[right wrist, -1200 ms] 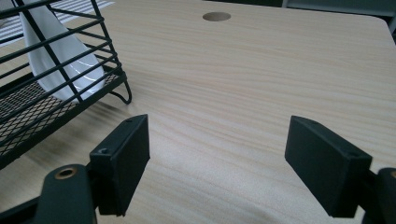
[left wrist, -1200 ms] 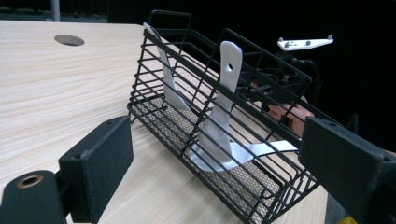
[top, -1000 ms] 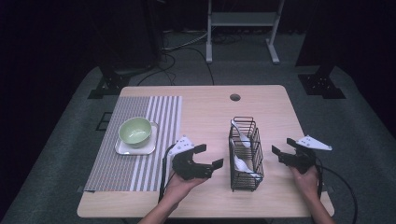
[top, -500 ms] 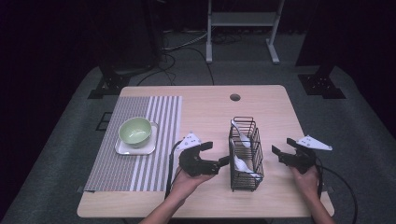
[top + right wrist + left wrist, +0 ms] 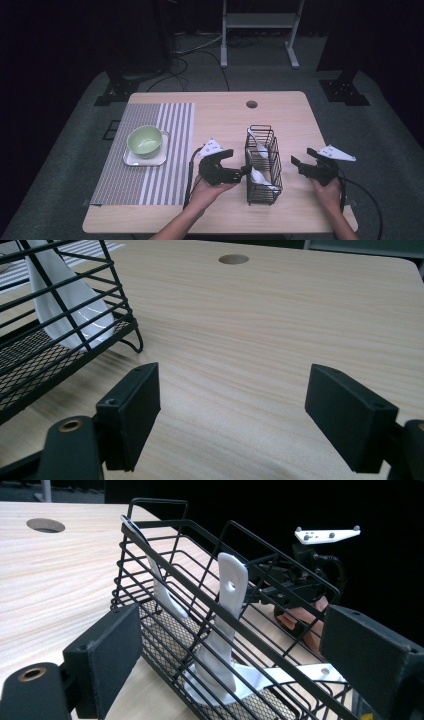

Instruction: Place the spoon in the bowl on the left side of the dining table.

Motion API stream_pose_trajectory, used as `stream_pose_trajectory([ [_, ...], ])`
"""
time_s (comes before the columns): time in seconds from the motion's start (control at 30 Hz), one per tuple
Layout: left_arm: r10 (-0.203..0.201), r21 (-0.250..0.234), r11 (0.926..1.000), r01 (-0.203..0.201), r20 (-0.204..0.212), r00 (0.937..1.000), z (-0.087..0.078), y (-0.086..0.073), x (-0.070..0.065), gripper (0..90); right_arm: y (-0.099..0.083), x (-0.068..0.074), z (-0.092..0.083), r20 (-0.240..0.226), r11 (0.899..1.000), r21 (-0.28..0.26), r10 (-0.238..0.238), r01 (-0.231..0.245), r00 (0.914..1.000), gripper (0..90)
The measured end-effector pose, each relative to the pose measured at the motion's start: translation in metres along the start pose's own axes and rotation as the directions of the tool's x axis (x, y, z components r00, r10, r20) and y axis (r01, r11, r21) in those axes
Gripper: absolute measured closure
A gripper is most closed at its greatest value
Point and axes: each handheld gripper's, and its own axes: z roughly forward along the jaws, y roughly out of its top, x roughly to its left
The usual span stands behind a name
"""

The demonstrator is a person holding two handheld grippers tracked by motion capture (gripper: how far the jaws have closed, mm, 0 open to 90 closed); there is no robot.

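We are looking along our right gripper (image 5: 232, 412), whose two black jaws are standing wide apart over bare wooden table (image 5: 280, 325), gripping nothing. A black wire basket (image 5: 45, 347) is sitting at the left, just beyond the left jaw, holding a white spoon (image 5: 65, 302) upright behind its bars. Farther back, a round hole (image 5: 233, 259) is showing in the tabletop.

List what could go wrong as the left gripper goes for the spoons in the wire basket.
1. The left gripper is open right at the wire basket; its jaws could catch the wires instead of a spoon.
2. The basket looks light and nothing holds it: the right gripper is open and apart, so a push may slide or tip it.
3. The white spoons look smooth and overlap at the bottom, so one could slip or drag another.
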Motion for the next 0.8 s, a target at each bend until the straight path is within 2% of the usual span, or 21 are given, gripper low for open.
stream_pose_trajectory([
  [0.5,-0.009,0.006,0.9999,0.009,-0.012,0.9999,0.014,0.009,0.001,9.6,0.000,0.000,0.000,-0.002,1.000,-0.002,0.002,-0.002,1.0000,21.0],
  [0.53,-0.007,0.005,1.0000,0.007,-0.010,0.9999,0.016,0.010,0.001,14.1,0.000,-0.001,0.000,-0.003,1.000,-0.004,0.004,-0.004,1.0000,20.9],
  [0.6,-0.004,0.012,0.9999,0.005,-0.014,0.9999,0.017,0.011,0.001,14.8,0.000,-0.001,0.000,-0.003,1.000,-0.005,0.003,-0.003,1.0000,20.9],
  [0.63,-0.001,0.008,1.0000,0.001,-0.004,1.0000,0.016,0.011,0.001,21.7,0.000,-0.001,0.000,-0.004,1.000,-0.005,0.003,-0.003,1.0000,20.9],
  [0.67,0.001,0.002,1.0000,-0.001,-0.011,0.9999,0.016,0.012,0.001,28.5,0.000,-0.001,0.000,-0.004,1.000,-0.005,0.004,-0.004,1.0000,21.0],
  [0.73,0.005,0.007,1.0000,-0.005,-0.019,0.9998,0.016,0.012,0.002,29.9,0.000,-0.001,0.000,-0.006,1.000,-0.006,0.005,-0.005,1.0000,20.9],
  [0.8,0.013,0.012,0.9998,-0.013,-0.023,0.9996,0.016,0.012,0.002,38.1,0.000,-0.001,0.000,-0.007,1.000,-0.007,0.006,-0.006,1.0000,21.0],
])
